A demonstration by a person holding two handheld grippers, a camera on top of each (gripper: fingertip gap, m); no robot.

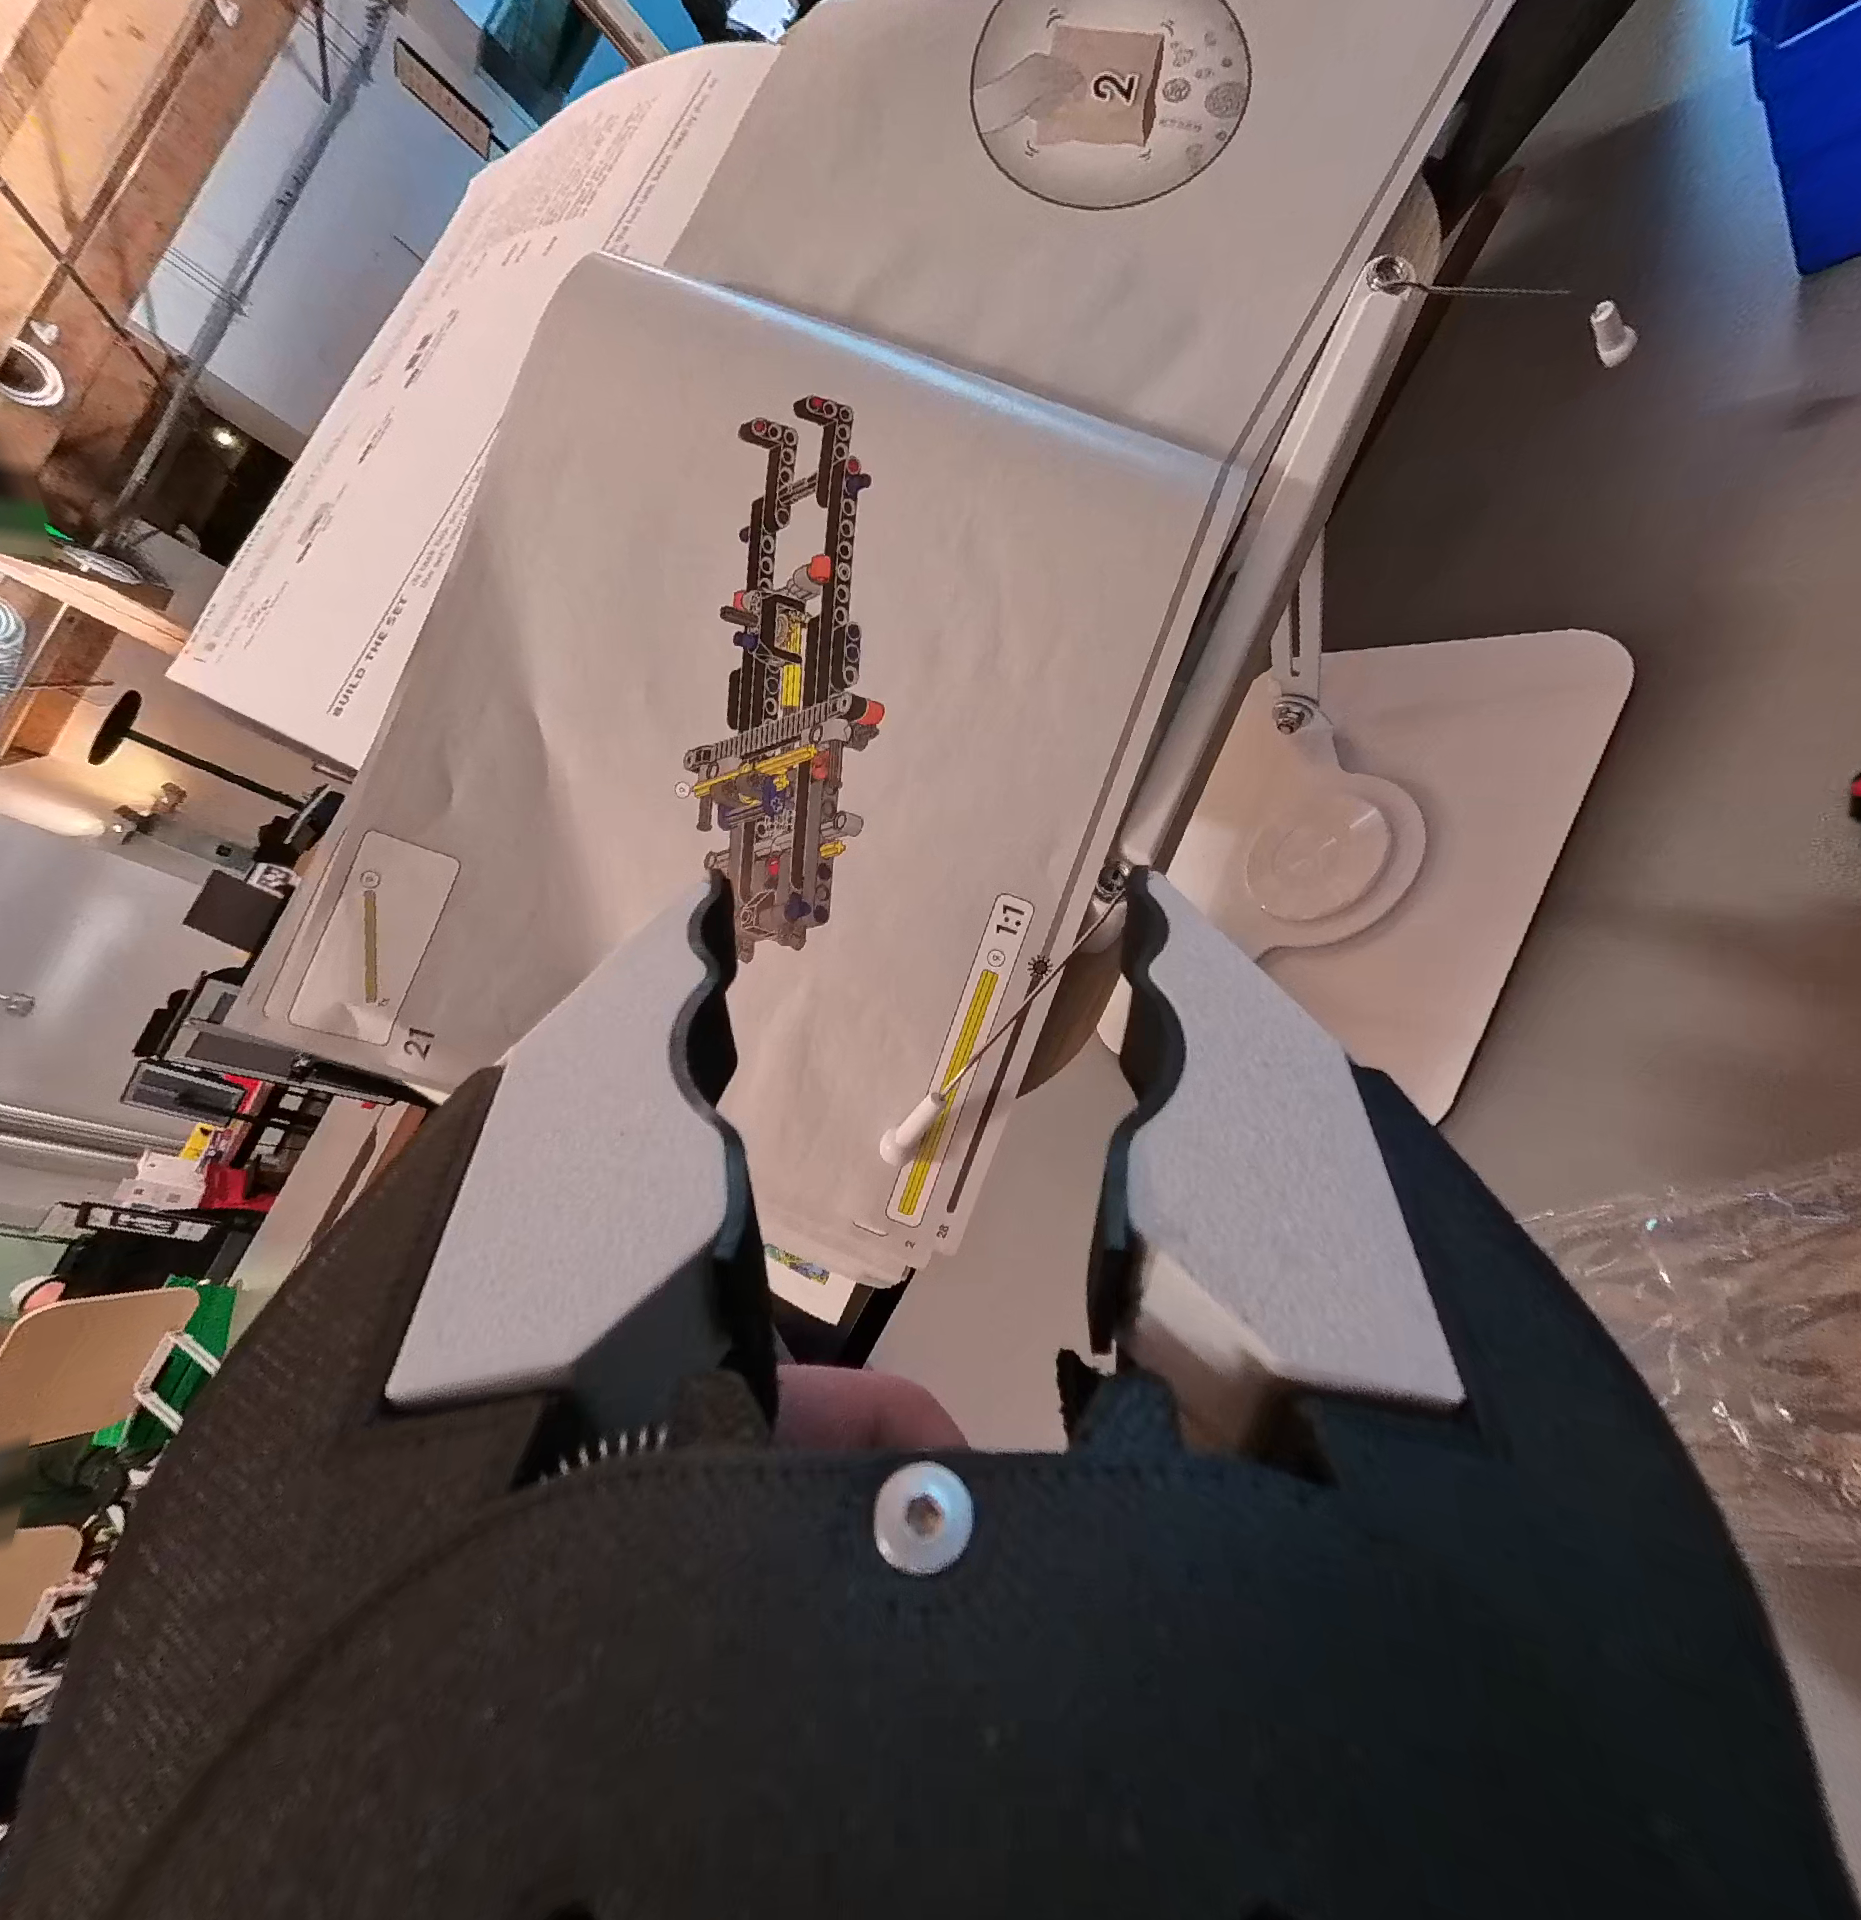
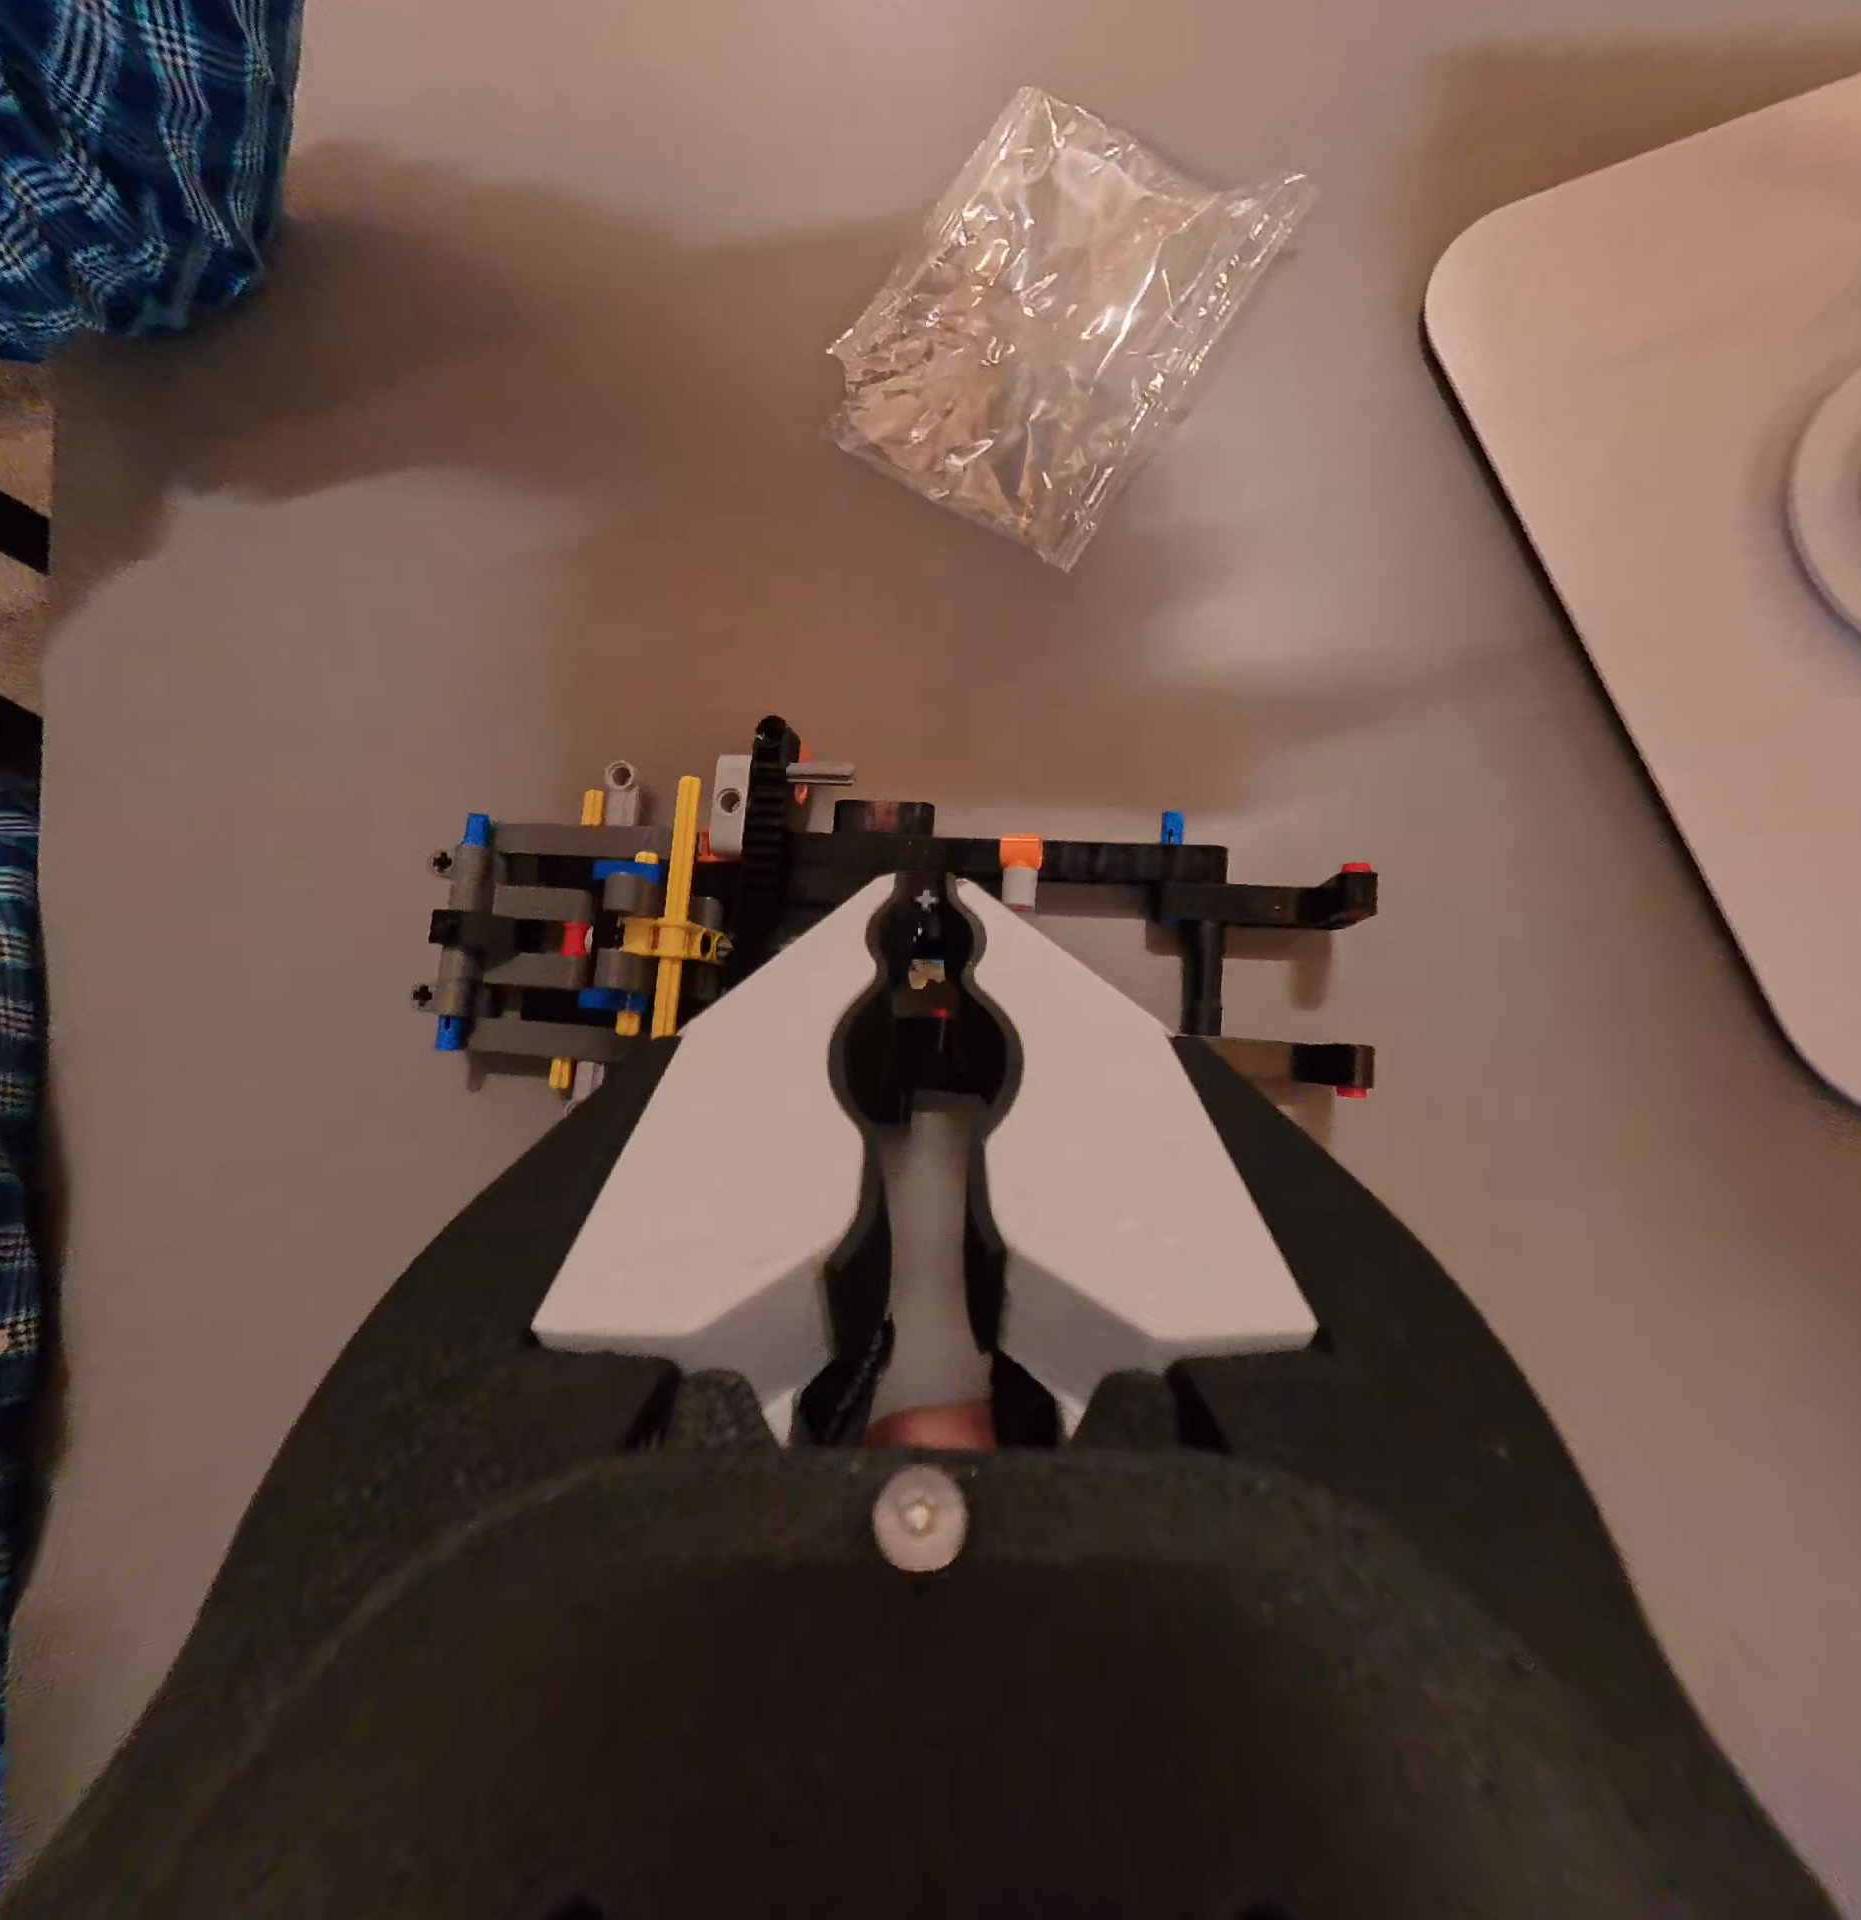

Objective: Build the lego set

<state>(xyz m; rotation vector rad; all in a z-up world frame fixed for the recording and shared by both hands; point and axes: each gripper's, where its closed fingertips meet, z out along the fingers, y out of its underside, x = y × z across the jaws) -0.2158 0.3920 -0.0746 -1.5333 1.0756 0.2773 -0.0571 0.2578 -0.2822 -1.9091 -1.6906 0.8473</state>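
Observation:
A partly built lego assembly point(image 2: 697, 914) of black, grey, yellow and blue parts lies flat on the tan table point(image 2: 386, 1247). My right gripper point(image 2: 926, 888) is above its middle, its jaws closed on the long black beam point(image 2: 1113, 862). The parts under its fingers are hidden. My left gripper point(image 1: 926, 894) is open and empty, held in the air in front of the open instruction booklet point(image 1: 614, 644). The booklet stands on a white book stand point(image 1: 1477, 831) and shows a drawing of the model with a yellow axle.
An empty, crumpled clear plastic bag point(image 2: 1061, 322) lies beyond the assembly. The stand's white base point(image 2: 1632, 468) fills the right side. A person's blue plaid sleeve point(image 2: 105, 156) is at the far left. A blue bin point(image 1: 1830, 125) sits past the stand. Across from one pair of fingers to the other is roughly 30 cm.

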